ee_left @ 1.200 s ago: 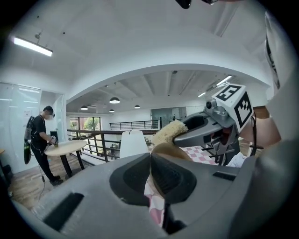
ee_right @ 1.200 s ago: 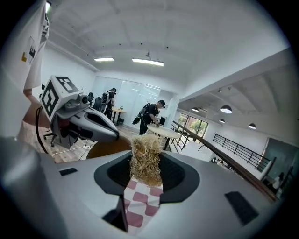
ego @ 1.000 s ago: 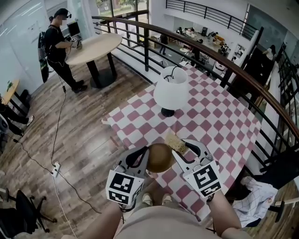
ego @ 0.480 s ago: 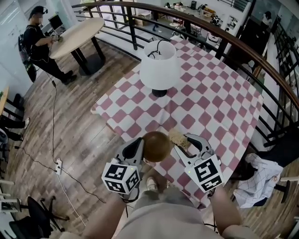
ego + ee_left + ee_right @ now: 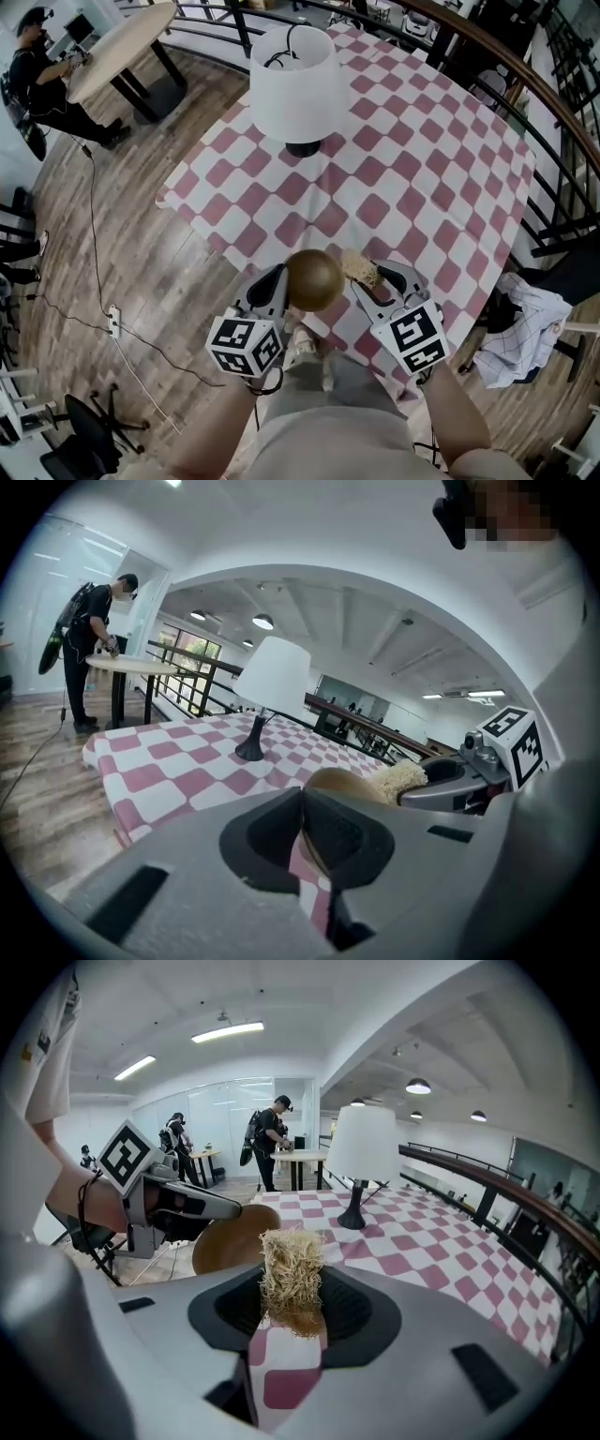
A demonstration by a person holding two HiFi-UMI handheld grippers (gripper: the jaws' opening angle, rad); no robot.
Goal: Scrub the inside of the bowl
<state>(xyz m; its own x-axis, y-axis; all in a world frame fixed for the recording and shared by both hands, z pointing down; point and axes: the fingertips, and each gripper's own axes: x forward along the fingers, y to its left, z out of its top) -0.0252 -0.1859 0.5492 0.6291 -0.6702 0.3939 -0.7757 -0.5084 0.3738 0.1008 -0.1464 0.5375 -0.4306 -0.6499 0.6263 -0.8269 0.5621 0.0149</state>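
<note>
The table (image 5: 450, 169), under its pink-and-white checked cloth, fills the far side of the scene. The white-shaded lamp (image 5: 295, 84) stands well away on its far half, so the near edge is free as a place to work.

Both tools are held up over that near edge, close in front of the person, which I judge to be the ready stance for scrubbing. The left gripper (image 5: 277, 289) has its jaws pinched nearly together on the rim of the bowl (image 5: 314, 279), holding it off the cloth as a steady target. The right gripper (image 5: 370, 281), just to the right, is clamped on a straw-coloured scrubber (image 5: 360, 269) whose free end sticks out toward the bowl.

The scrubber sits just beside the bowl; whether they touch is unclear.

The bowl is small, round and plain brown, with a smooth, dull wooden look. From above it shows as a dome, so its hollow probably faces away, toward the right gripper.
</note>
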